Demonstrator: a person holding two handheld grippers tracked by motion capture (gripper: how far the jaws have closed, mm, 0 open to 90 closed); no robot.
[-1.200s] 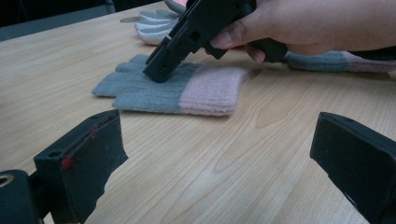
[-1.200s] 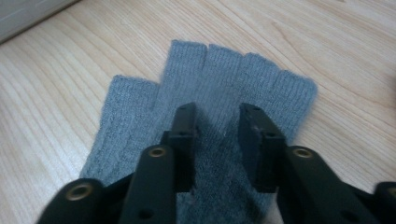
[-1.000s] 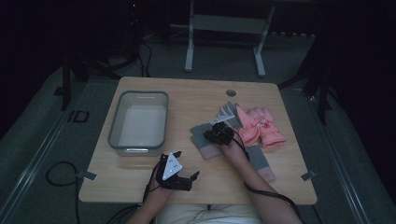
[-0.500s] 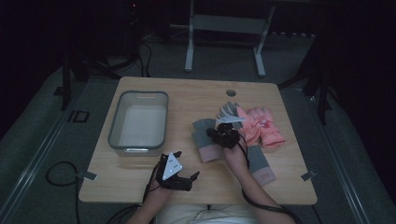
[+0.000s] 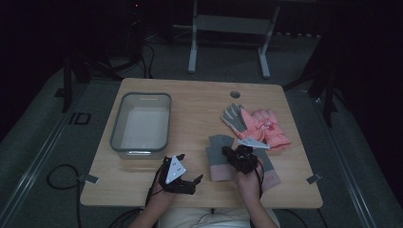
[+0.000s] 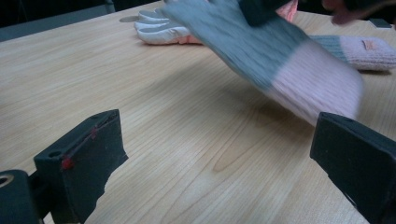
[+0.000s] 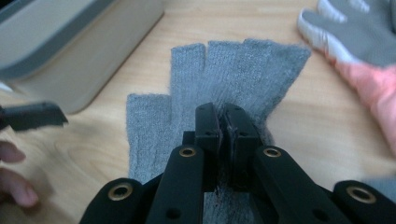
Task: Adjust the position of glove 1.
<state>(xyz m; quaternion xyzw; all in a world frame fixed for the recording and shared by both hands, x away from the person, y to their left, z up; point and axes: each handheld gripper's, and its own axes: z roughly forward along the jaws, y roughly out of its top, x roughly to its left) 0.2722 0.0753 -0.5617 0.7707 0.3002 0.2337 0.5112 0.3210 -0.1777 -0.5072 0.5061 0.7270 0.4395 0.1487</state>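
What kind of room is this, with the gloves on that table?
Probably a lab or recording studio, not a home: a lone wooden table stands in a dark room, cables trail over the grey floor, and a metal stand sits behind. A person works a hand-held gripper on a grey glove.

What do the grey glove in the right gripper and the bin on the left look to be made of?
Grey glove: knitted yarn, probably wool or acrylic; fine ribbed stitches, a fuzzy matte surface and a pink knit cuff, fingerless.
Bin: likely moulded plastic; smooth translucent grey walls, rounded corners and a thick rim.
The right gripper is shut on the glove's knit, which bunches softly between the jaws.
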